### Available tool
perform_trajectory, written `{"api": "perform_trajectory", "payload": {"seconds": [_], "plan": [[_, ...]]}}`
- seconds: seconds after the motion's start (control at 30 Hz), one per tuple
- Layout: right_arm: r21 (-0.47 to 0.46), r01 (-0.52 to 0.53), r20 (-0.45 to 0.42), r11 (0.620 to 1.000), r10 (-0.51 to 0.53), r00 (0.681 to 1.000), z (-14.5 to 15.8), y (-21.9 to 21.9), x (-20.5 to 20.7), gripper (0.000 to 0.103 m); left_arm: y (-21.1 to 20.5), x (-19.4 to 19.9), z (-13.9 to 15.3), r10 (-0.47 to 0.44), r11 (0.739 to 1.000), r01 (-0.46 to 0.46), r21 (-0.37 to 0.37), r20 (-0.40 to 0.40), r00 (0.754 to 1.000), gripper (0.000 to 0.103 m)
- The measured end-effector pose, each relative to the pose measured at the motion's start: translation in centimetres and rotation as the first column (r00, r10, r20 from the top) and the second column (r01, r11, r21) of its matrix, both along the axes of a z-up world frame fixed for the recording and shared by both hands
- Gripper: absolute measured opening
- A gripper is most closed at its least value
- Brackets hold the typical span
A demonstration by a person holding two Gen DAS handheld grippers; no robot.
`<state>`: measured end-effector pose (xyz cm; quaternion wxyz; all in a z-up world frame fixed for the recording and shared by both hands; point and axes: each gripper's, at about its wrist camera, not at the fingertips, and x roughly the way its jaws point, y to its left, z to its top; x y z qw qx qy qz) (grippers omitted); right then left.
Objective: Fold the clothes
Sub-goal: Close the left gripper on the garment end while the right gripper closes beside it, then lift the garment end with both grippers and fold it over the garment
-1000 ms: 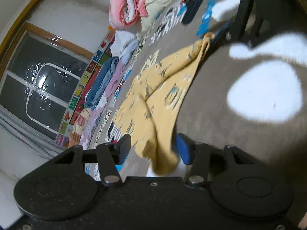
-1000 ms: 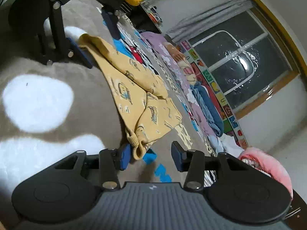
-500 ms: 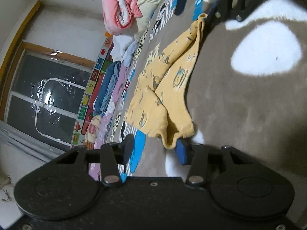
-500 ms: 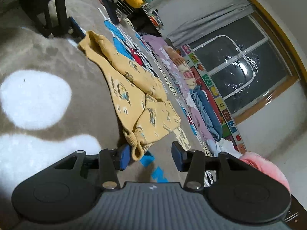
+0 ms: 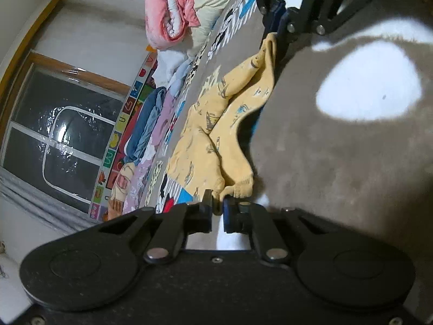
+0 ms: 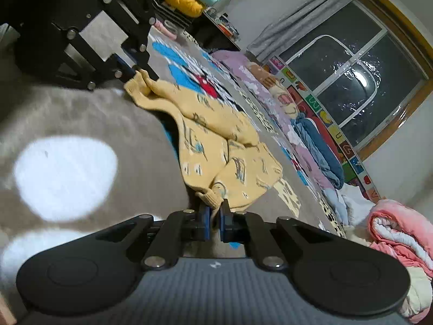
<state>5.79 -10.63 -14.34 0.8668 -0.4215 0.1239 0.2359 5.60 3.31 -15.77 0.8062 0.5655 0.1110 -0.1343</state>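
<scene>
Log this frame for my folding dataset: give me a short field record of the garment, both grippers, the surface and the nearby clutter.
garment: yellow printed garment, crumpled, stretched between both grippers
left gripper: left gripper shut on a ribbed cuff of the garment
right gripper: right gripper shut on the opposite ribbed cuff
surface: grey-brown blanket with white patches, partly under the garment
beside garment: cartoon-print mat
clutter: row of clothes along the wall; pink quilt rolled up
background: dark window with grey curtain
</scene>
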Motion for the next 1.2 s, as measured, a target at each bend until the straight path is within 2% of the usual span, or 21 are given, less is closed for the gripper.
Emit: {"api": "perform_trajectory", "payload": {"seconds": [0.07, 0.23, 0.47, 0.53, 0.7, 0.87, 0.93, 1.03, 1.2], "plan": [[0.01, -0.005, 0.001, 1.0, 0.005, 1.0, 0.6, -0.2, -0.6, 0.008, 0.2, -0.6, 0.7, -0.003, 1.0, 0.002, -0.022, -0.011, 1.0, 0.004], [0.036, -0.013, -0.005, 0.999, 0.013, 1.0, 2.0, -1.1, -2.7, 0.008, 1.1, -1.0, 3.5, -0.001, 0.987, -0.009, -0.162, -0.062, 0.998, 0.004], [0.099, 0.012, -0.02, 0.995, -0.01, 1.0, 5.3, -3.0, -3.9, 0.008, 2.3, -1.5, 7.5, -0.012, 0.936, -0.036, -0.35, -0.132, 0.991, 0.005], [0.117, 0.017, -0.017, 0.993, -0.015, 1.0, 6.4, -3.0, -3.4, 0.008, 2.7, -0.7, 8.3, -0.003, 0.912, -0.059, -0.407, -0.149, 0.989, 0.005], [0.165, 0.033, -0.047, 0.986, -0.026, 0.999, 9.0, -3.0, -0.5, 0.008, 3.8, 4.1, 10.2, 0.017, 0.822, -0.151, -0.549, -0.241, 0.97, 0.005], [0.203, 0.035, -0.113, 0.979, -0.012, 0.993, 10.8, -2.9, 4.5, 0.008, 4.5, 8.6, 10.7, 0.018, 0.764, -0.219, -0.607, -0.32, 0.947, 0.005], [0.205, 0.039, -0.134, 0.978, -0.012, 0.991, 11.0, -2.9, 6.5, 0.008, 4.8, 10.5, 10.4, 0.009, 0.749, -0.241, -0.617, -0.354, 0.935, 0.005], [0.214, 0.047, -0.206, 0.976, -0.001, 0.979, 10.8, -2.9, 9.8, 0.008, 5.5, 13.4, 9.7, -0.009, 0.715, -0.283, -0.639, -0.414, 0.91, 0.005], [0.285, 0.107, -0.334, 0.953, -0.006, 0.943, 9.3, -3.7, 14.5, 0.009, 7.1, 17.5, 8.1, -0.087, 0.627, -0.362, -0.69, -0.524, 0.847, 0.005]]}}
